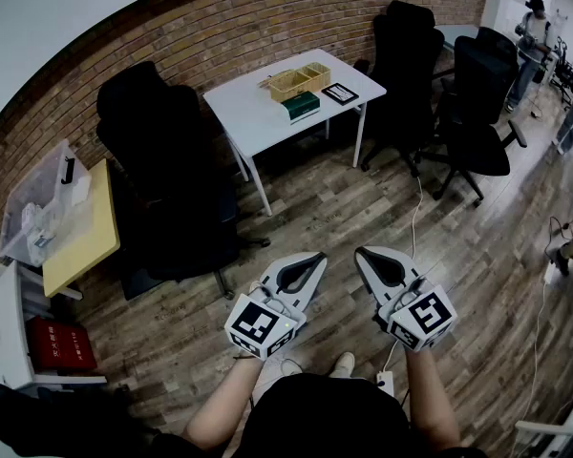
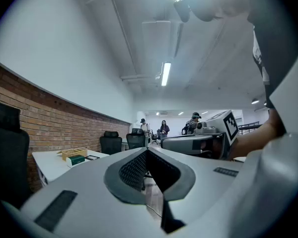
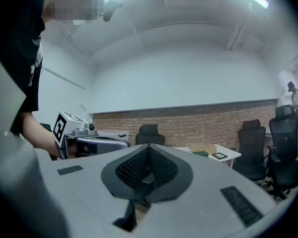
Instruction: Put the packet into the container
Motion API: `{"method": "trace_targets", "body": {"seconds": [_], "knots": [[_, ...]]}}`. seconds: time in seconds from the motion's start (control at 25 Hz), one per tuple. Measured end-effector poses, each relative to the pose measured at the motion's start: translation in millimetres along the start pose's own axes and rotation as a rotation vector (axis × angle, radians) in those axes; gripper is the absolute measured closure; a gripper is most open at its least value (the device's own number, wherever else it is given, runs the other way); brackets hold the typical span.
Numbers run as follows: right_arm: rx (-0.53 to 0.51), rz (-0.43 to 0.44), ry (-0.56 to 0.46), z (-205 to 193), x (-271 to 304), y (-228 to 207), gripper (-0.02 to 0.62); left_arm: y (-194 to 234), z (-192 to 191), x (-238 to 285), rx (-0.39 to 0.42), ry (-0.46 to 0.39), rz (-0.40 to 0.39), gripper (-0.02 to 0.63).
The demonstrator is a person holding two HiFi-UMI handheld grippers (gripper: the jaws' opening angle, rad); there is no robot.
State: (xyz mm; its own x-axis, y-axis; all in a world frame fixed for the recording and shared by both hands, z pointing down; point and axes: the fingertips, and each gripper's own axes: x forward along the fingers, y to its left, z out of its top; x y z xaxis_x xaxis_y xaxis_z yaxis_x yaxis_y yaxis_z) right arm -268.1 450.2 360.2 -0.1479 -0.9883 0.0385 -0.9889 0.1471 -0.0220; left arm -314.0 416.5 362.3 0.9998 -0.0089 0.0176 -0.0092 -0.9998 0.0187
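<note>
Left gripper (image 1: 320, 254) and right gripper (image 1: 361, 250) hang level in front of me above the wood-plank floor (image 1: 344, 198), just beside each other, tips pointing away from me. On my left gripper the jaws are pressed together with nothing between them. My right gripper is closed and empty in the same way. Both are well apart from the task's things. Across the room stands the white rectangular worktop (image 1: 258, 113). On it the dark green flat packet (image 1: 301, 106) lies outside the tan woven compartmented container (image 1: 301, 81), just beside its nearer edge; I cannot tell whether the two touch. At their right lies a black-framed flat card (image 1: 340, 93). Black office chairs (image 1: 162, 160) stand on either side of the worktop.
</note>
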Motion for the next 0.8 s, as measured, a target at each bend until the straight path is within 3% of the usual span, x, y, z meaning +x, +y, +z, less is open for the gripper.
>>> {"method": "trace_targets", "body": {"seconds": [0.8], "knots": [[0.022,0.016,0.008,-6.3,-1.2,-3.1,0.591,-6.8,-2.4,12.7,0.000,0.012,-0.009,0.598]]}}
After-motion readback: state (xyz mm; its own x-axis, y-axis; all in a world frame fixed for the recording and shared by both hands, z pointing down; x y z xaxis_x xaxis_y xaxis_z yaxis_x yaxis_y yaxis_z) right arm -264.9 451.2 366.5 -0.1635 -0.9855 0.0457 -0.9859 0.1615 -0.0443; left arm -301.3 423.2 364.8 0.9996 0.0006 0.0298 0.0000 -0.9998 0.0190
